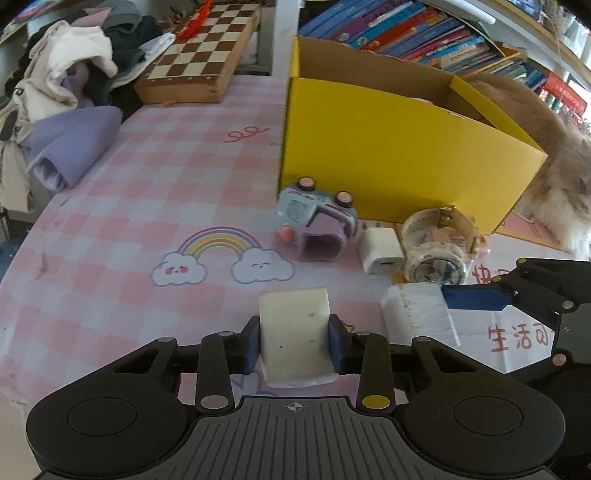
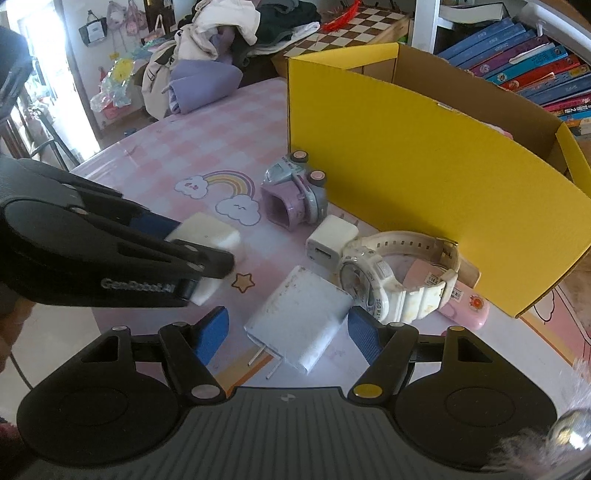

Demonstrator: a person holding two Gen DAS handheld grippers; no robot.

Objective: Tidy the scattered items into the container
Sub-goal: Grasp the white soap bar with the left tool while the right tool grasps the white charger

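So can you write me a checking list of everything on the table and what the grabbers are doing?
Surface: pink checked tablecloth with rainbow print.
Job's things: yellow cardboard box; white block; large white charger; small white plug; white watch; lilac toy car.
Clutter: chessboard, clothes pile.
Grippers: left gripper fingers pressed on block; right gripper open around charger.
Cables: nothing seen.
Surroundings: bookshelf.

We find open tablecloth (image 1: 147, 192) left of the yellow box (image 1: 388, 166), while toy car (image 1: 314, 218), small charger (image 1: 380, 251) and watch (image 1: 436, 243) crowd its front wall
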